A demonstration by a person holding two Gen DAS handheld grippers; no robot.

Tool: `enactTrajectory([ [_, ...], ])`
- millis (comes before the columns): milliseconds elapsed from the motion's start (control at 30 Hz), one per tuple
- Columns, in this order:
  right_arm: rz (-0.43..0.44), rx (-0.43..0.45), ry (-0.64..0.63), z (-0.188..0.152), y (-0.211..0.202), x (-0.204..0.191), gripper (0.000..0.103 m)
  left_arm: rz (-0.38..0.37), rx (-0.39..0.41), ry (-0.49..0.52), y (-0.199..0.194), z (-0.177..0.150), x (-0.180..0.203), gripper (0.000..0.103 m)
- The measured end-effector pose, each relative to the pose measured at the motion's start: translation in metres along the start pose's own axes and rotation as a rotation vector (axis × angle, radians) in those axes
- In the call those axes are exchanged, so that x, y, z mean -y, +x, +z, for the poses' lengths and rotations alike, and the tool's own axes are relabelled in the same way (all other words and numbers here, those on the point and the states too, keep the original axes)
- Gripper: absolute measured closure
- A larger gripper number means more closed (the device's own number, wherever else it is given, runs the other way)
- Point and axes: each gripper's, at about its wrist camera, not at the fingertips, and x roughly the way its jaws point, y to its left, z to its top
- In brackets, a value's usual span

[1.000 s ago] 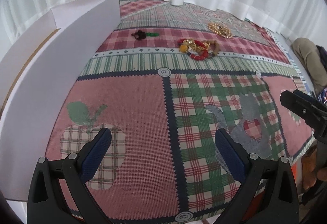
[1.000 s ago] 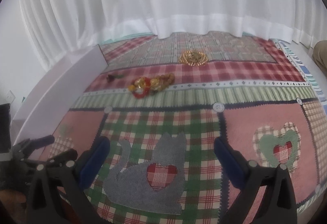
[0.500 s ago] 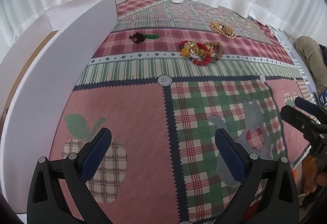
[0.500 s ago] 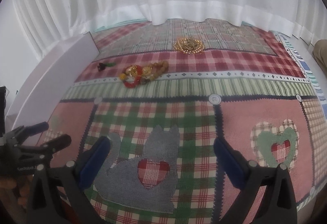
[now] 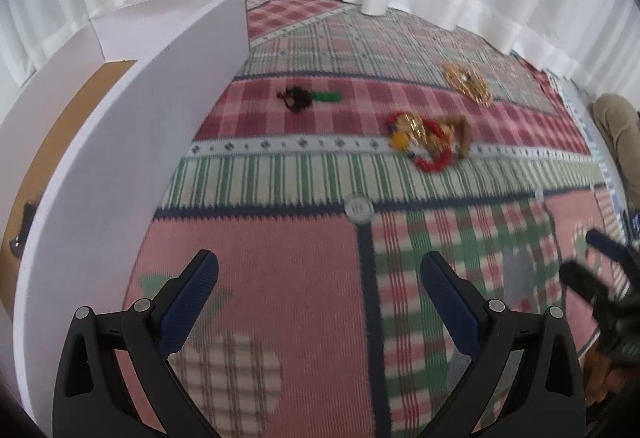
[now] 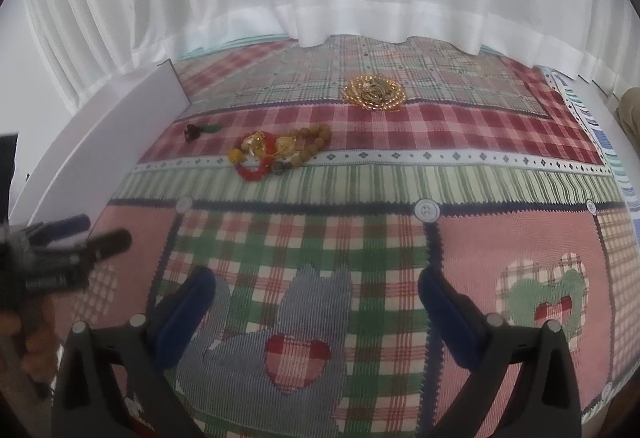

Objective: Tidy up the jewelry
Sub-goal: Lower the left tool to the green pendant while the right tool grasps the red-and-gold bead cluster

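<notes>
Right wrist view: both grippers wait low at the near edge, the jewelry lies far ahead.

Largest is the patchwork cloth [image 6: 320, 198], then the white box [image 5: 132, 142] standing along its left side. The left gripper [image 5: 320, 302] and the right gripper [image 6: 318, 304] both have their jaws wide apart with nothing between them. All jewelry is on the far red-checked band, well apart from both: the gold chain pile [image 6: 374, 93] farthest, the tangled bead cluster [image 6: 276, 152] of red, gold and wooden beads nearer, and the small dark piece with green [image 6: 200, 131] left of it, near the box. The cluster stretches left to right across the cloth. It lies ahead and slightly left of the right jaws, ahead and right of the left jaws; I judge neither hand clearly nearer.
</notes>
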Motion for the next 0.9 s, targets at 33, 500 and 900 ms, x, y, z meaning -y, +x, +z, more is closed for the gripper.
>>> enactTrajectory([
  [33, 0.000, 0.002, -0.004, 0.002, 0.001, -0.001, 0.000, -0.007, -0.001, -0.015, 0.003, 0.008, -0.004, 0.002],
  [500, 0.052, -0.006, -0.018, 0.015, 0.018, -0.008, 0.000, 0.097, 0.003, -0.045, 0.112, 0.109, -0.015, 0.014],
  [900, 0.269, -0.029, -0.122, 0.095, 0.085, -0.030, 0.054, 0.101, 0.087, 0.017, 0.130, 0.119, -0.016, 0.050],
])
